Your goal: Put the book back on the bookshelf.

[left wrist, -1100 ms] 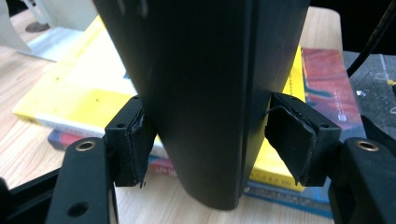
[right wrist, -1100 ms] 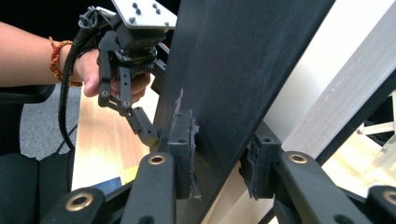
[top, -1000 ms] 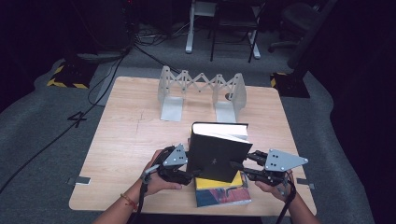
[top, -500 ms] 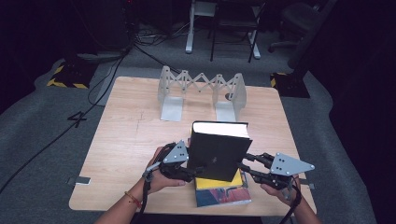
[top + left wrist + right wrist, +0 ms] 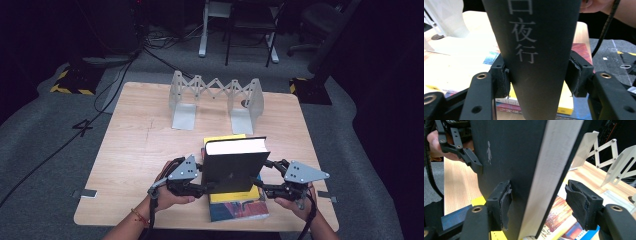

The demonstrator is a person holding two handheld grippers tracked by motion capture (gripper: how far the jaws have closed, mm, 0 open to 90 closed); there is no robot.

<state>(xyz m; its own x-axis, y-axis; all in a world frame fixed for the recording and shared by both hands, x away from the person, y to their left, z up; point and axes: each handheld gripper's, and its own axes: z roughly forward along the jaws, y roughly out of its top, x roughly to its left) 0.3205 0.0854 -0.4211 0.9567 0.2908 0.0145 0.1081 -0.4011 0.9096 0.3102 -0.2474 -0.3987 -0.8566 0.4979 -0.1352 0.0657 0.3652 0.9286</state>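
Observation:
A black hardback book [image 5: 234, 167] stands upright on a flat yellow book [image 5: 235, 195], near the table's front edge. My left gripper [image 5: 206, 180] has just been closing on its spine [image 5: 536, 62]. In the left gripper view both pads [image 5: 503, 77] press against the spine, which carries pale printed characters. My right gripper [image 5: 265, 177] is at the book's page side and has just been opening. In the right gripper view the left pad [image 5: 505, 202] rests against the cover [image 5: 506, 157], and the right pad [image 5: 579, 206] stands clear of it.
Under the yellow book lies a colourful paperback [image 5: 240, 210]. A grey folding metal book rack [image 5: 215, 95] stands at the far side of the wooden table [image 5: 140, 145]. Behind the table, cables and chair legs lie on the dark floor.
The right gripper's jaws have spread apart and come off the black book. The left gripper's jaws have closed in on the spine. The book still stands in the same place.

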